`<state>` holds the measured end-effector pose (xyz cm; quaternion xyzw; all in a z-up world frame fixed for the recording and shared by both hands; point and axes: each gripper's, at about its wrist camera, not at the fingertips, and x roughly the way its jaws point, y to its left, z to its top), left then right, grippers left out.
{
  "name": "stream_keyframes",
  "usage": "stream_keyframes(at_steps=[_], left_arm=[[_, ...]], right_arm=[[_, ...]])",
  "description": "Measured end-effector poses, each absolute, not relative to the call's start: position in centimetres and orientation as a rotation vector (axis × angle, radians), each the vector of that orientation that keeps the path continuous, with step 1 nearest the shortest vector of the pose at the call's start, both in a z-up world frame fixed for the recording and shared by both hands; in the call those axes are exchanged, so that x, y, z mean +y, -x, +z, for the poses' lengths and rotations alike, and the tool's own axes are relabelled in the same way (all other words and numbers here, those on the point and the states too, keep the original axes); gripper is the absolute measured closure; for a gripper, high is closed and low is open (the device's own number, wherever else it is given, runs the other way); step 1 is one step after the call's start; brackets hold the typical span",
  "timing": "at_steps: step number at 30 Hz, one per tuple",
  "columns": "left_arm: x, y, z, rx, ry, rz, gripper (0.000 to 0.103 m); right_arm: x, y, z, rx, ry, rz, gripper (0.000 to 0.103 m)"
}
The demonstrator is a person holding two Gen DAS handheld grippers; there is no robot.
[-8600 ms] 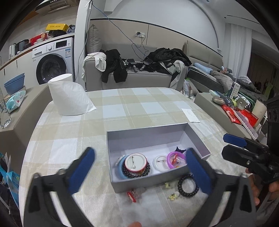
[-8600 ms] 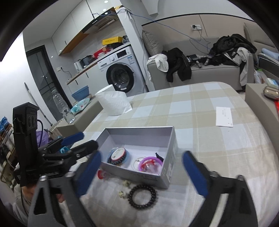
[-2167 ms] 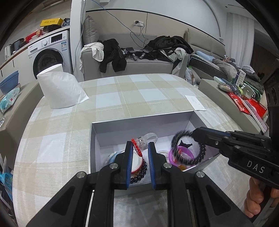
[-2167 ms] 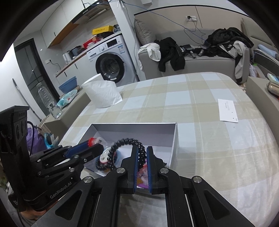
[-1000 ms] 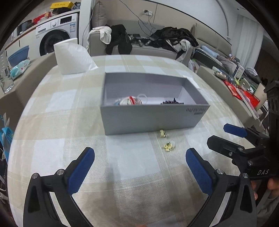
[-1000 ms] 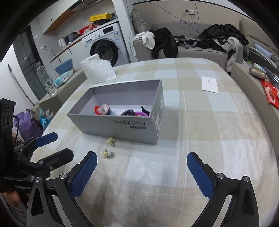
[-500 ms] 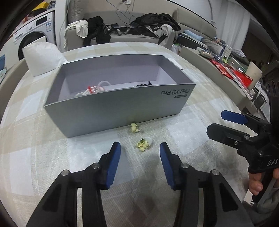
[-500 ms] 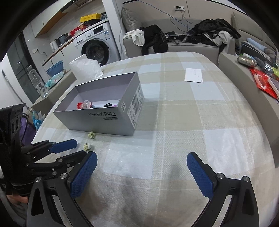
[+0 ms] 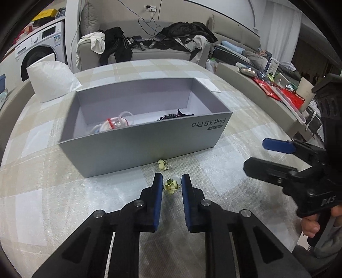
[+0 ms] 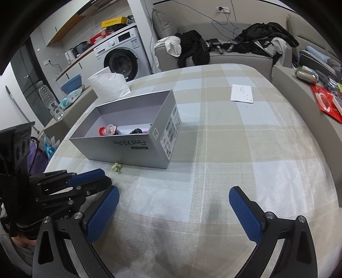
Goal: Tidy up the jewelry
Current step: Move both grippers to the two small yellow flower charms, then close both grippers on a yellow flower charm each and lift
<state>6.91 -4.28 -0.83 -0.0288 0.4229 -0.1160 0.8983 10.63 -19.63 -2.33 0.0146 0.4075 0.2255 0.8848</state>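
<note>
Left gripper [image 9: 171, 186] brackets flower earring [image 9: 170, 185] (contact unclear).

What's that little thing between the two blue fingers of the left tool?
A small yellow flower earring on the tablecloth, seen in the left wrist view, not yet pinched.

Lived-in home, open-plan living room with a laundry and kitchen corner. At twelve o'clock, grey sofa [image 9: 149, 51] heaped with clothes [image 9: 188, 34], cable hanging from a wall socket [image 9: 148, 7]. At ten o'clock, front-loading washing machine [image 10: 119, 57] under a counter crowded with household items, cabinets above. In the centre, table under a checked cloth [image 10: 235, 132]. At two o'clock, side ledge [image 9: 256, 89] cluttered with packets and a cup.
</note>
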Motion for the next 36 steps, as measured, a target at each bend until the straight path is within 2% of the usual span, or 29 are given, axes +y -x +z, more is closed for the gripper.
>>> stream_keyframes(at_steps=[4, 6, 8, 10, 15, 19, 30, 34, 36], left_arm=[[-3.2, -5.7, 0.0, 0.837, 0.081, -0.212, 0.090], [-2.7, -5.3, 0.2, 0.825, 0.088, -0.192, 0.090], [-2.0, -5.1, 0.2, 0.818, 0.101, -0.171, 0.090], [-1.2, -4.8, 0.1, 0.813, 0.118, -0.152, 0.090], [-0.3, -4.7, -0.1, 0.805, 0.150, -0.127, 0.090], [0.2, -4.8, -0.2, 0.799, 0.165, -0.124, 0.090], [1.1, -4.7, -0.6, 0.802, 0.196, -0.119, 0.090], [1.1, -4.6, -0.5, 0.804, 0.195, -0.113, 0.090], [1.0, -4.6, -0.4, 0.801, 0.192, -0.111, 0.090]], right_arm=[[-18.1, -10.6, -2.4, 0.853, -0.007, 0.512, 0.000], [-16.9, -10.5, -2.4, 0.853, 0.017, 0.544, 0.010], [-15.5, -10.5, -2.6, 0.864, 0.055, 0.578, 0.030], [-13.9, -10.7, -2.9, 0.881, 0.087, 0.612, 0.043], [-10.9, -11.3, -3.1, 0.884, 0.138, 0.668, 0.050], [-9.5, -11.5, -3.5, 0.899, 0.182, 0.680, 0.067], [-7.8, -12.0, -4.0, 0.897, 0.261, 0.634, 0.074], [-7.1, -11.5, -4.1, 0.863, 0.337, 0.604, 0.091], [-7.1, -11.5, -4.1, 0.861, 0.337, 0.605, 0.093]])
